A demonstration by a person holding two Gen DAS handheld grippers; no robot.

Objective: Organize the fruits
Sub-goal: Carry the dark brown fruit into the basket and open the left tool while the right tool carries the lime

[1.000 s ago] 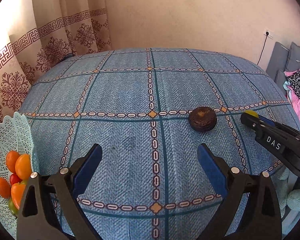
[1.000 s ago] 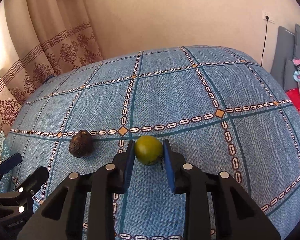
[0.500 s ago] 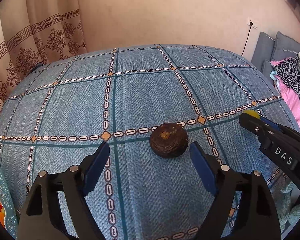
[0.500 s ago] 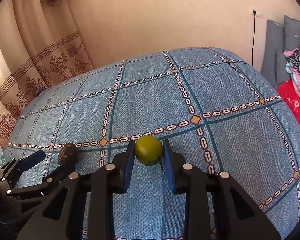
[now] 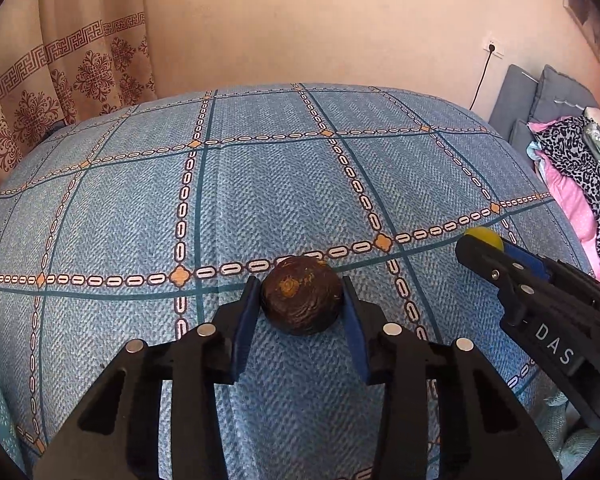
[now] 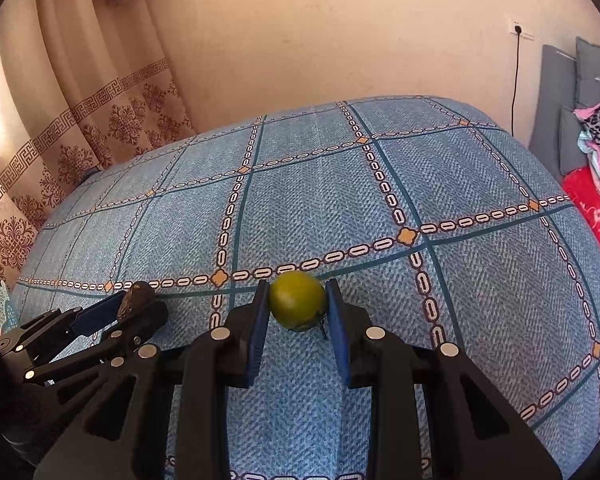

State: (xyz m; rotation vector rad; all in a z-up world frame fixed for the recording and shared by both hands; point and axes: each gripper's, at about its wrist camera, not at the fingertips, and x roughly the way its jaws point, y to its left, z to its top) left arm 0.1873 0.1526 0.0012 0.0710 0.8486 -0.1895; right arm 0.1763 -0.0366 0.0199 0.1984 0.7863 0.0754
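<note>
Blue-padded left claw (image 5: pixel 300 306) is clamped on dark wrinkled fruit (image 5: pixel 300 300); green fruit (image 6: pixel 297 300) is held by right claw (image 6: pixel 298 308), over checked bedspread (image 5: pixel 260 192).

Your right gripper (image 6: pixel 297 306) is clamping a round yellow-green fruit (image 6: pixel 297 300) between its blue-padded fingers (image 6: pixel 257 330), just above the blue patterned bedspread (image 6: pixel 380 208). To the left, your left gripper (image 6: pixel 130 312) is closing around a dark brown wrinkled fruit (image 6: pixel 136 300), which is showing between its black fingers. A beige patterned curtain (image 6: pixel 100 100) is hanging beyond the bed.
</note>
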